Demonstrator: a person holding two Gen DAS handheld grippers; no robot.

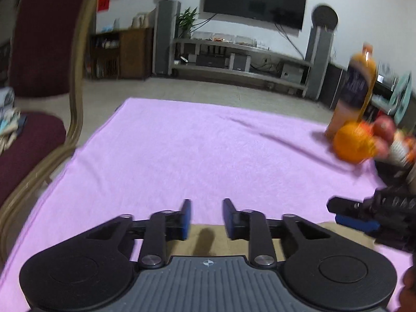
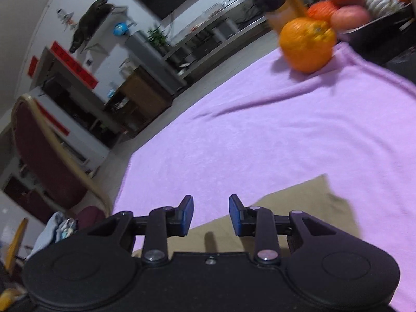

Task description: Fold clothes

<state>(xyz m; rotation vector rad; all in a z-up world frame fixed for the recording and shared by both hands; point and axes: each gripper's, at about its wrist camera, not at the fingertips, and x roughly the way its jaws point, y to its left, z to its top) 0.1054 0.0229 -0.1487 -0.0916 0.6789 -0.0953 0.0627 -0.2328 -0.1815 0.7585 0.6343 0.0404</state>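
A tan garment (image 2: 306, 208) lies on the pink cloth (image 2: 260, 135) that covers the table, close under both grippers. In the left wrist view only a strip of the tan garment (image 1: 205, 236) shows between the fingers. My left gripper (image 1: 206, 218) is open above it, nothing between its blue pads. My right gripper (image 2: 211, 214) is open too, over the garment's near edge. The right gripper (image 1: 364, 218) also shows at the right side of the left wrist view, its jaw state unclear from there.
An orange (image 2: 308, 44) sits on the pink cloth at the far right, beside a juice bottle (image 1: 356, 91) and a dark bowl of fruit (image 2: 377, 23). A dark red chair (image 1: 39, 83) stands left of the table. A TV (image 1: 254, 0) and shelves line the far wall.
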